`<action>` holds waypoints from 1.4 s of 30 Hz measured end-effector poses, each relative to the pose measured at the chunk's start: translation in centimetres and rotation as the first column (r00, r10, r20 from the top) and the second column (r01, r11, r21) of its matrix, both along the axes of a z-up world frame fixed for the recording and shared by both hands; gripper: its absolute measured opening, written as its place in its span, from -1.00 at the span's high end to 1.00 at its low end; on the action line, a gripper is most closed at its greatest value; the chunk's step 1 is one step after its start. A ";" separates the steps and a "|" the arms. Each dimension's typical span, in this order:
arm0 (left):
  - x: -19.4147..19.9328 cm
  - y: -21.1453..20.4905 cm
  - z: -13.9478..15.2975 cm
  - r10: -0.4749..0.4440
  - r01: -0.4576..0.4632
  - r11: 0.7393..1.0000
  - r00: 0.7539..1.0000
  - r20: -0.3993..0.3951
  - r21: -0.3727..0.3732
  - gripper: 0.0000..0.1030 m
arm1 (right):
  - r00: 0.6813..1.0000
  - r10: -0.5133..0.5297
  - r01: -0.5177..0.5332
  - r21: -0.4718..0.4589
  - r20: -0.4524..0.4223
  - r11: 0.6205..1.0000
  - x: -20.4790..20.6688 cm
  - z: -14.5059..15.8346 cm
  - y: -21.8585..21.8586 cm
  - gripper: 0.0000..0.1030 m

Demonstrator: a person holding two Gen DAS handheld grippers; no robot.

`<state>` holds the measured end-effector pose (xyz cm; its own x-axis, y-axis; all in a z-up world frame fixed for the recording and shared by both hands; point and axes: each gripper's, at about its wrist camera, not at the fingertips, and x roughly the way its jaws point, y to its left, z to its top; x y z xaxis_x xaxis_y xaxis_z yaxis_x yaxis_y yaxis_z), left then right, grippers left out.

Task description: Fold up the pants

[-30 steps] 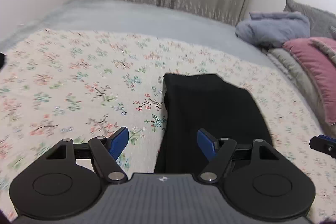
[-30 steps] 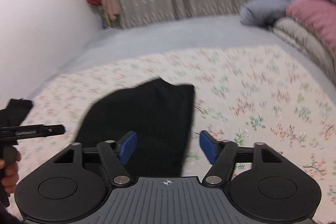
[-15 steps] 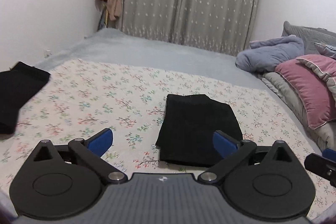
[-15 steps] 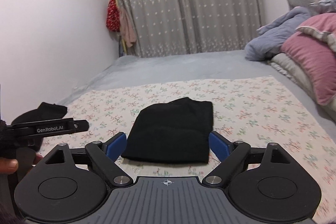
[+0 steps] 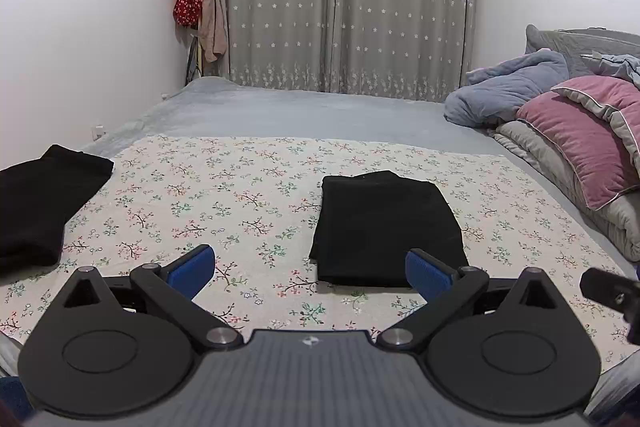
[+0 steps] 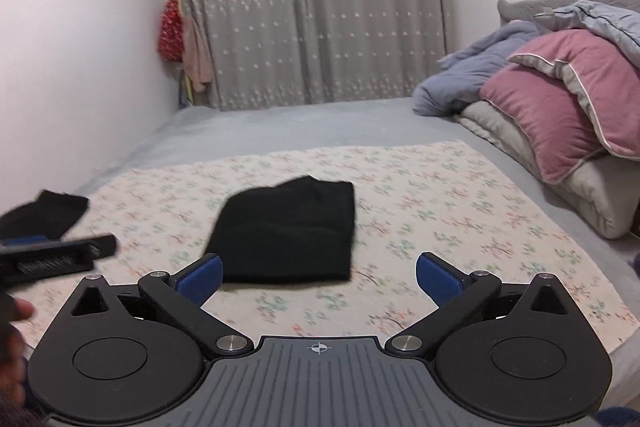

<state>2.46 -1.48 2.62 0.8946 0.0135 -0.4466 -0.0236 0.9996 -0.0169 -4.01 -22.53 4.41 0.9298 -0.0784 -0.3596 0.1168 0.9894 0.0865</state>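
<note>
The black pants [image 5: 384, 227] lie folded into a neat rectangle on the floral sheet [image 5: 200, 195], also seen in the right wrist view as the pants [image 6: 288, 231]. My left gripper [image 5: 308, 261] hovers short of their near edge, open wide, with nothing between its blue pads. My right gripper [image 6: 318, 267] is likewise back from the pants; its jaws are opening and hold nothing. Each gripper shows at the edge of the other's view: the right gripper [image 5: 612, 291] and the left gripper [image 6: 52, 255], with a hand [image 6: 16, 311] on it.
A second black garment [image 5: 40, 203] lies folded at the sheet's left edge. Pink and grey pillows [image 5: 580, 131] and a blue blanket [image 5: 508, 91] are piled along the right. A white wall runs on the left and grey curtains [image 5: 340, 7] hang behind the bed.
Both grippers have pulled back and risen away from the pants, and their jaws have spread wider. The pants now lie farther ahead, and the second black garment has come into view.
</note>
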 end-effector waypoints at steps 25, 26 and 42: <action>-1.2 -0.6 -2.0 -0.013 0.012 0.999 1.000 0.022 0.048 -1.00 | 0.997 -0.076 0.075 -0.060 -0.017 0.995 -0.2 -1.8 0.9 -1.00; -1.2 -0.6 -2.1 -0.011 0.010 0.999 1.000 0.026 0.053 -1.00 | 0.997 -0.074 0.073 -0.065 -0.019 0.995 -0.1 -1.9 0.9 -1.00; -1.0 -0.4 -2.7 -0.015 0.015 0.997 1.000 0.008 0.071 -1.00 | 0.997 -0.062 0.058 -0.093 -0.039 0.994 0.6 -2.8 2.1 -1.00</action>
<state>1.45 -1.87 -0.11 0.8986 0.0312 -0.4376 -0.0086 0.9985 0.0535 -3.40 -20.40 1.60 0.9068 -0.1685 -0.3863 0.1782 0.9839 -0.0108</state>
